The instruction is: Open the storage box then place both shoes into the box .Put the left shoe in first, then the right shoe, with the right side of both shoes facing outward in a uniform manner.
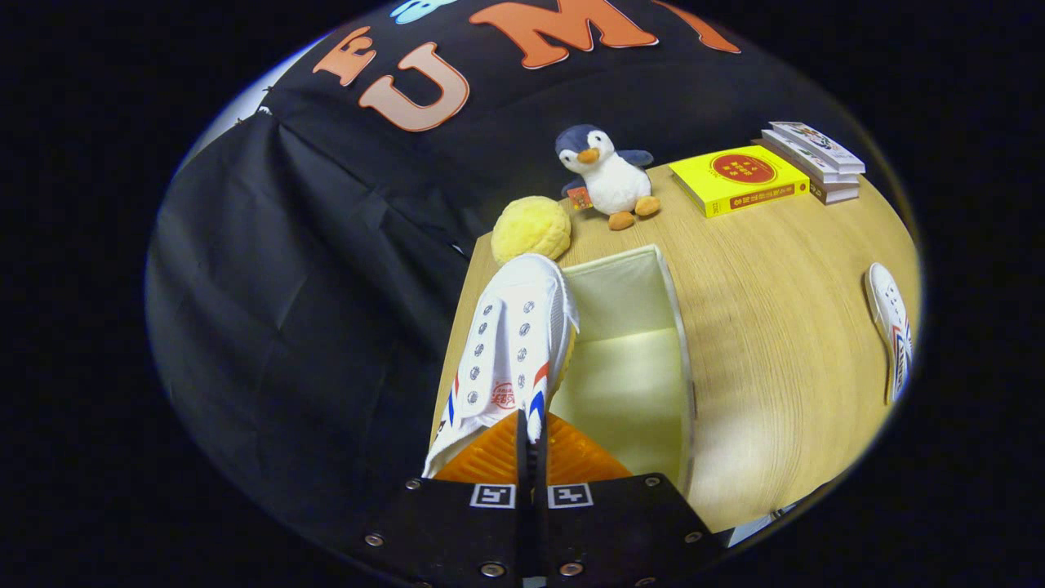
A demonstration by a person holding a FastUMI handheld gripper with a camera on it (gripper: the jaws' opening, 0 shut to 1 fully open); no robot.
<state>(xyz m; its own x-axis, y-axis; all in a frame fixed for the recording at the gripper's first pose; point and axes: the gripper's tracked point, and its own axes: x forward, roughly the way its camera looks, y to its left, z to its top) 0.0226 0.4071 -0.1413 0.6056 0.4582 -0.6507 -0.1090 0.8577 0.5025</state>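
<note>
A white canvas shoe (514,343) with red and blue stripes hangs from my gripper (531,437), whose orange fingers (490,461) are shut on its heel collar. Its toe points away from me. It hovers over the left rim of the open cream storage box (673,327), whose inside looks bare. The second white shoe (891,327) lies on the wooden table (775,327) far to the right of the box.
Beyond the box sit a yellow round plush (531,229) and a penguin plush (608,175). A yellow book (739,180) and a stack of books (816,159) lie at the table's far right. The table's left edge runs just beside the box.
</note>
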